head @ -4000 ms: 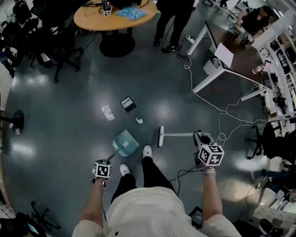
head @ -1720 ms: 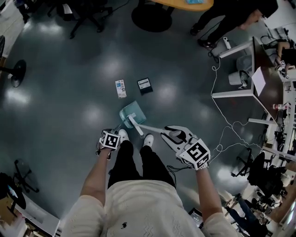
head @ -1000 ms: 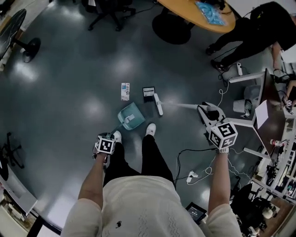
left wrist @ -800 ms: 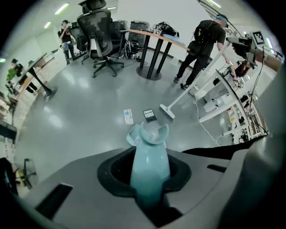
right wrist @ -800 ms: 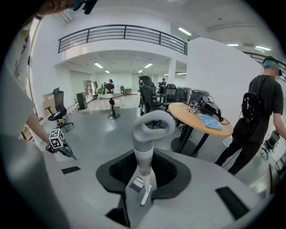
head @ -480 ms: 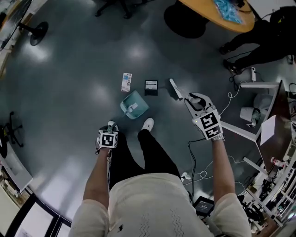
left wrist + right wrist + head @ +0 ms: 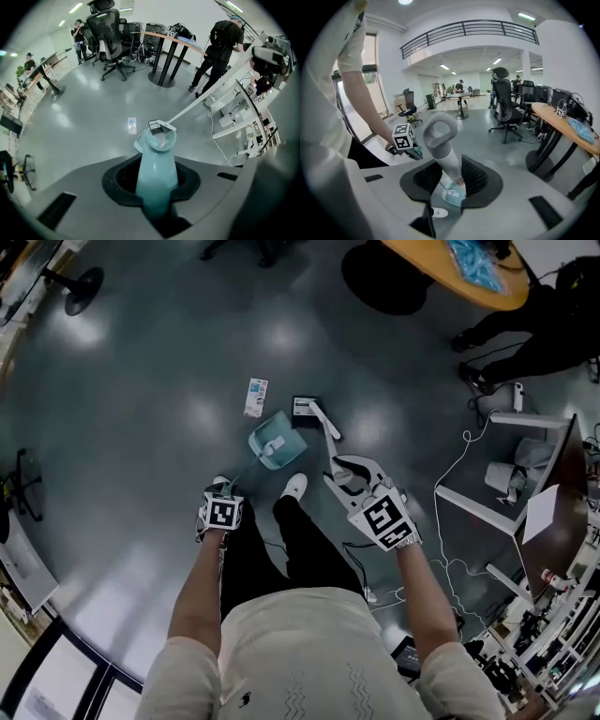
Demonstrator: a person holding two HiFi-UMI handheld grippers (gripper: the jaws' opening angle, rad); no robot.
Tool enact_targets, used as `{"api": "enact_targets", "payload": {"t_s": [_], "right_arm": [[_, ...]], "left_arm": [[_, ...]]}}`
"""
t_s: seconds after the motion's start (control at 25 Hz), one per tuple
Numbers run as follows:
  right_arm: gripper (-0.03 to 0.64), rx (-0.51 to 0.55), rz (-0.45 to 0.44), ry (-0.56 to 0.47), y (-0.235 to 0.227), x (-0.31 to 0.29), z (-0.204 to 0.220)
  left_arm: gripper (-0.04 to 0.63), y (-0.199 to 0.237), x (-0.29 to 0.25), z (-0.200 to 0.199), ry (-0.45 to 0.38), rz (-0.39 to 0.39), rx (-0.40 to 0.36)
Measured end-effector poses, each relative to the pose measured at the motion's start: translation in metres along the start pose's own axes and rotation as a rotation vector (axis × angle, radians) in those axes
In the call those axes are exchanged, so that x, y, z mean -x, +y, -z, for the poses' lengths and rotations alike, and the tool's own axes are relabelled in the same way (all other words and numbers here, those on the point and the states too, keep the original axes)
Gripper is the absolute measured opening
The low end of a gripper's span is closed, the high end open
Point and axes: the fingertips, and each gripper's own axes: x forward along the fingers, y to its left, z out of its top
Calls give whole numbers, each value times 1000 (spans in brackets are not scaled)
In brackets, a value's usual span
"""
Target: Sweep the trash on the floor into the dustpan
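A teal dustpan (image 7: 275, 442) rests on the grey floor ahead of my feet, with a small white scrap inside it. My left gripper (image 7: 224, 493) is shut on its long teal handle (image 7: 156, 177). Just beyond the pan lie a black box (image 7: 302, 406) and a white packet (image 7: 255, 397). The white broom head (image 7: 325, 421) stands on the floor right beside the black box. Its grey handle grip (image 7: 441, 138) is clamped in my right gripper (image 7: 351, 480), which is shut. From the left gripper view the broom pole (image 7: 205, 96) slants up to the right.
My white shoes (image 7: 295, 487) stand just behind the dustpan. An orange round table (image 7: 448, 270) and a person in black (image 7: 553, 322) are far right. White desk legs (image 7: 511, 420) and loose cables (image 7: 463, 463) lie to the right. Office chairs (image 7: 110, 41) stand farther off.
The white scrap that lay on the floor is now in the dustpan. The broom swung out right, then back left; its head now sits by the black box. The dustpan stayed put.
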Motion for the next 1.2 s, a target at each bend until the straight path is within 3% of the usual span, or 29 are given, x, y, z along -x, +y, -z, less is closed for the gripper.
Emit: {"api": "enact_targets", "payload": {"t_s": [0.36, 0.68, 0.88, 1.2], "right_arm": [[127, 14, -239, -24, 74, -3, -28], [126, -12, -271, -34, 91, -3, -64], [124, -112, -174, -65, 59, 10, -86], [123, -374, 171, -210, -7, 51, -125]], "left_arm": [[91, -2, -1, 10, 2, 13, 37], [91, 27, 10, 22, -50, 63, 68], [91, 73, 38, 47, -66, 95, 52], [91, 184, 91, 94, -86, 127, 18]]}}
